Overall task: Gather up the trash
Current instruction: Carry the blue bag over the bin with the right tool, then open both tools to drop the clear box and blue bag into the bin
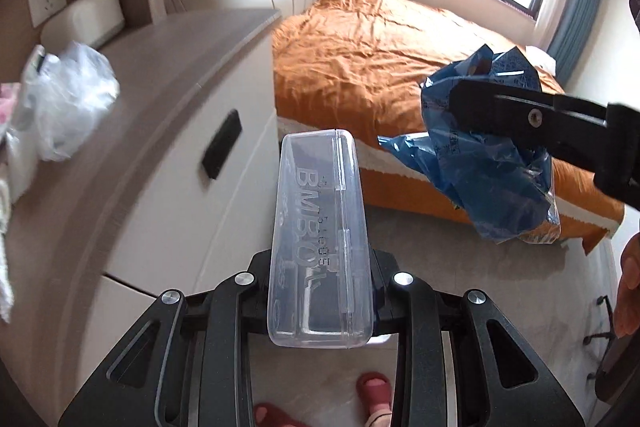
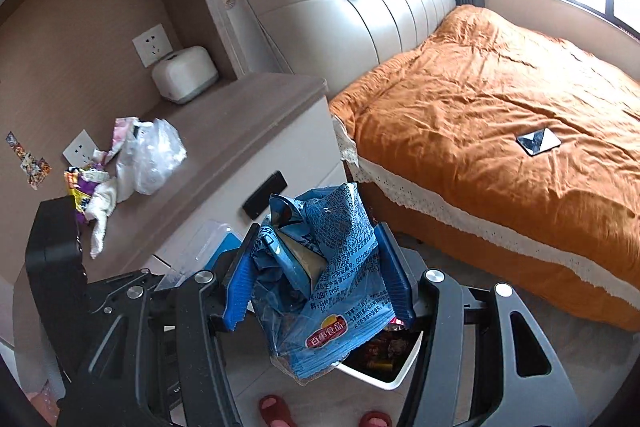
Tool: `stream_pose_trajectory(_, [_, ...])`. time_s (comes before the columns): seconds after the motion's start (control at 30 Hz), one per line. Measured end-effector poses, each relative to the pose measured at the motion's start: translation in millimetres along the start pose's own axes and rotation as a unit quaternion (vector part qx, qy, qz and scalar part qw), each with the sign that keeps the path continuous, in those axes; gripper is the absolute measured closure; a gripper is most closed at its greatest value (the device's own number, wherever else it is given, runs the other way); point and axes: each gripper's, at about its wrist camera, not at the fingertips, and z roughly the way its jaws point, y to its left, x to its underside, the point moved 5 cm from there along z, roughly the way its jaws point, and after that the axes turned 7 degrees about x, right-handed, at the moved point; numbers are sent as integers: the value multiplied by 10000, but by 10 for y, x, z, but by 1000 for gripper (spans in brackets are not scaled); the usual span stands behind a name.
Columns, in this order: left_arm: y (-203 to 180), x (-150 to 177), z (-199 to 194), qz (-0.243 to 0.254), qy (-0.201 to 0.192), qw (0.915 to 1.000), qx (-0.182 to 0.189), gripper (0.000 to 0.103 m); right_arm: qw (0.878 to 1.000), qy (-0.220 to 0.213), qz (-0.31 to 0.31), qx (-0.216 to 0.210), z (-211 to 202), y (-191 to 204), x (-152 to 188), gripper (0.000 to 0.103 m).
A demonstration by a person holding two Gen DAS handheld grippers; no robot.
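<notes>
My left gripper (image 1: 320, 291) is shut on a clear plastic case (image 1: 320, 239) with raised lettering, held out over the floor beside the nightstand. My right gripper (image 2: 316, 267) is shut on a crumpled blue snack bag (image 2: 320, 275); the bag also shows at the right of the left wrist view (image 1: 492, 163). Below the bag stands a white trash bin (image 2: 384, 367) with wrappers inside. More trash lies on the nightstand: a clear plastic bag (image 2: 150, 157), colourful wrappers (image 2: 84, 187) and a white tissue (image 2: 102, 211).
The wooden nightstand (image 2: 248, 131) with a drawer stands left, a white tissue box (image 2: 184, 73) at its back. The bed with an orange cover (image 2: 500, 131) fills the right, a dark card (image 2: 538, 141) on it. My red-slippered feet (image 2: 276, 409) are on the floor.
</notes>
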Motion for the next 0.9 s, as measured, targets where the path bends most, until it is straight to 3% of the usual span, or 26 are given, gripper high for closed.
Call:
stream_pose_trajectory(0.43, [82,1040,1897,165,882,9947,508,72,9952,916,295,158,1613,-538,1252,44])
stream_pose_trajectory(0.47, [63,1105,1989,166,935,9940,542,68,9949,957,257,179,1719,-557,1350,42])
stream_pose_trajectory(0.53, [88,1228,2172,51,989,9928,678,26,9940,1053,238,178,1851,-576,1483,36])
stream_pose_trajectory(0.57, [112,1262,2221,-25,986,9925,724,5,9932,1119,218,229,1928,-602,1554,22])
stream_pose_trajectory(0.6, [149,1302,2257,-119,921,9926,780,5,9927,1149,194,310,1995,-642,1637,8])
stream_pose_trajectory(0.63, [178,1330,2287,-169,947,9923,777,5,9927,1141,199,344,2018,-677,1690,4])
stream_pose_trajectory(0.9, [223,1415,2174,-155,982,9926,695,5,9910,1265,21,447,1975,-714,1811,4])
